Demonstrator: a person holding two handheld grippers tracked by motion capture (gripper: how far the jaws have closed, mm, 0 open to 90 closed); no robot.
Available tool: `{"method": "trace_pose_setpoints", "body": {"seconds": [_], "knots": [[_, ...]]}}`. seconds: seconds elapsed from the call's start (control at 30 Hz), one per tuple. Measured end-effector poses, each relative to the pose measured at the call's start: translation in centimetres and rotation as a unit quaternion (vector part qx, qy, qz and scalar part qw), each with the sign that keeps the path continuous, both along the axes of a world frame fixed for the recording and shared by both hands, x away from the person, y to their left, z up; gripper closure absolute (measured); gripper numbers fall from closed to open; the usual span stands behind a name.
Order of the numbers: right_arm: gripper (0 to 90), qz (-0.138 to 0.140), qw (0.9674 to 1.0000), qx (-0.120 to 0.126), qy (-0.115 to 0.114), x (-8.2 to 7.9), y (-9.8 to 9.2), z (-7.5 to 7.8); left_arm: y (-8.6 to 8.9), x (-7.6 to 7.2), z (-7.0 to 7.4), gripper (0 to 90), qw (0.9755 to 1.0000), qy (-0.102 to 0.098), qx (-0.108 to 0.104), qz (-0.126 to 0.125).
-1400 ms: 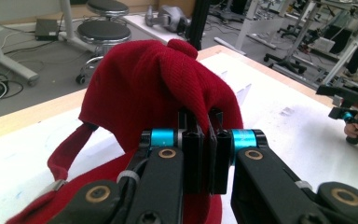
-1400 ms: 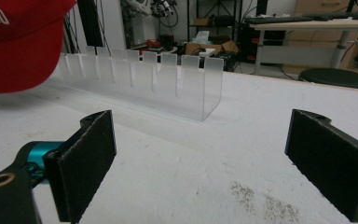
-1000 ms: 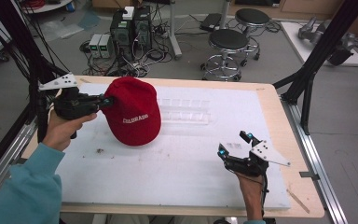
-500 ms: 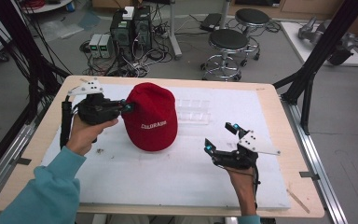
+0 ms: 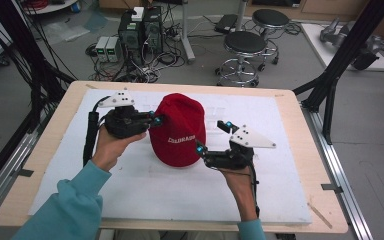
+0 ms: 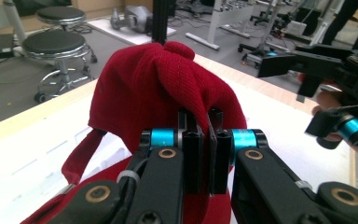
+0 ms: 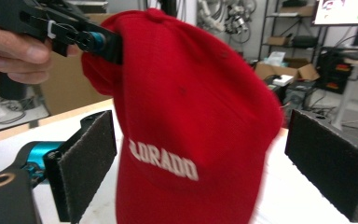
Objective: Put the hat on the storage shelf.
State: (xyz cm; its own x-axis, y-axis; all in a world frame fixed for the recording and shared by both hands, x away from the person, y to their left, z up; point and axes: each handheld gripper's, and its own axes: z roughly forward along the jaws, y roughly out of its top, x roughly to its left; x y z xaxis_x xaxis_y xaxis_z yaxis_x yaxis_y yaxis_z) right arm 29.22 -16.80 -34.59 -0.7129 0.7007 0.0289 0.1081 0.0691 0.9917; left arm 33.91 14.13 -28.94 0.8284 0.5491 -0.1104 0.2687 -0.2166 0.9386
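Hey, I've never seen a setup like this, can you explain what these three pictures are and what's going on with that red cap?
A person at a table holds a hand-operated gripper in each hand. One picture looks down from above; the other two come from cameras riding on each gripper. The left gripper is shut on the fabric of the red cap, pinching a fold and holding it up. The right gripper is open, its two dark pads standing either side of the cap's front without pressing it. Stools and computer gear stand behind.

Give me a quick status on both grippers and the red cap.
Left gripper shut on red cap, holding it up off the table. Right gripper open, jaws either side of cap, not pressing. Nothing in the way.
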Motion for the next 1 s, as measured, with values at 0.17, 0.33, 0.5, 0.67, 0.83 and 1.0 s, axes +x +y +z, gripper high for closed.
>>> {"method": "trace_pose_setpoints", "body": {"seconds": [0.17,0.33,0.5,0.67,0.83,1.0], "knots": [[7.7,0.02,0.9996,-0.016,0.011,0.6,1.3,0.3,-0.5,-0.2,-0.3,86.8,1.0,0.002,0.007,-0.007],[7.8,0.037,0.9987,-0.028,0.021,1.1,2.3,0.3,-1.0,-0.4,-0.9,86.8,0.9999,0.006,0.007,-0.008],[22.3,0.053,0.9967,-0.059,0.015,1.5,3.2,0.0,-1.4,-0.5,-0.9,86.8,0.9998,0.005,0.008,-0.017],[32.7,0.053,0.9966,-0.063,0.012,1.7,3.3,0.1,-1.5,-0.8,-0.9,86.8,0.9997,0.002,0.009,-0.021],[43.8,0.057,0.9957,-0.073,0.007,1.5,3.5,0.1,-1.5,-0.8,-0.9,86.8,0.9997,0.0,0.01,-0.021],[51.7,0.05,0.9955,-0.079,0.016,1.7,3.8,-0.1,-1.5,-0.9,-0.9,86.8,0.9997,-0.001,0.013,-0.02]]}}
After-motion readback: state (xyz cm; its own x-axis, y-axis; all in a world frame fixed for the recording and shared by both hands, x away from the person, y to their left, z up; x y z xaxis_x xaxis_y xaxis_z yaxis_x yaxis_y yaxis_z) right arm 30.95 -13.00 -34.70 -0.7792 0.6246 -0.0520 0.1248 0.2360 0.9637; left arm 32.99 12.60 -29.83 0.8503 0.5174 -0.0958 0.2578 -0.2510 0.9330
